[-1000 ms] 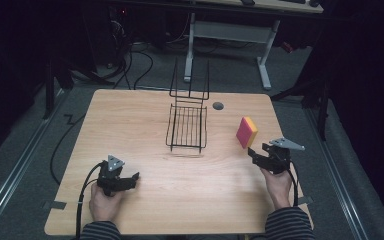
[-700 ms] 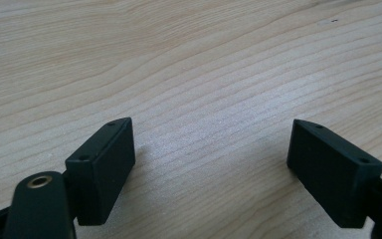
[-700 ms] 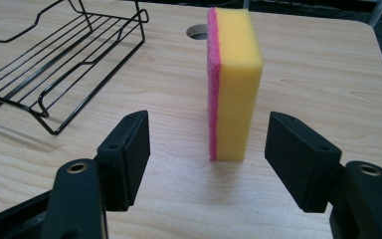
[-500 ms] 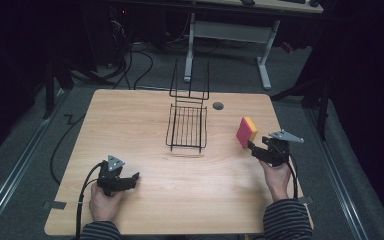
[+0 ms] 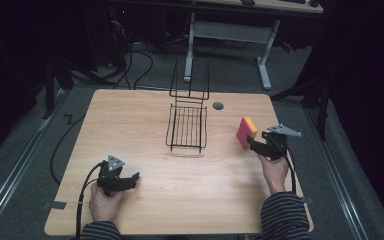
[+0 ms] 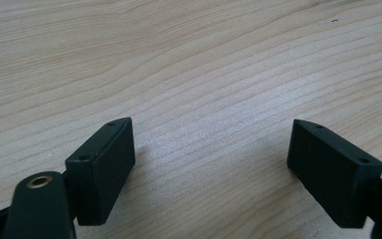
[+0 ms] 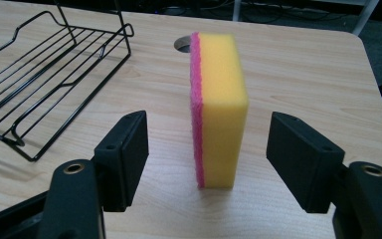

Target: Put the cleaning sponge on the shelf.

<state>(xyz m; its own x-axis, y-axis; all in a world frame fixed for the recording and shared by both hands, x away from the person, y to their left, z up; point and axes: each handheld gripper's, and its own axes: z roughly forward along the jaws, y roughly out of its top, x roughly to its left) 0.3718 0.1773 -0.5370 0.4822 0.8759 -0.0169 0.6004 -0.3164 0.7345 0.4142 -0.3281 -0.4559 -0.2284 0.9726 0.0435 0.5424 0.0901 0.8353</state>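
Observation:
A yellow sponge with a pink scouring side [image 5: 246, 132] [image 7: 219, 109] stands on its edge on the wooden table [image 5: 145, 120], right of a black wire rack [image 5: 187, 125] [image 7: 49, 64]. My right gripper [image 5: 252, 143] [image 7: 209, 159] is open, its two jaws either side of the sponge's near end and apart from it. My left gripper [image 5: 132, 179] [image 6: 209, 169] rests low over bare wood at the front left, open with nothing between its jaws.
The rack's tall back stands at the table's far middle. A round cable hole [image 5: 218, 106] [image 7: 181, 44] lies behind the sponge. A desk frame [image 5: 230, 35] and cables are on the floor beyond the table.
My right gripper has moved forward and left, closing in on the sponge. The left gripper has stayed put.

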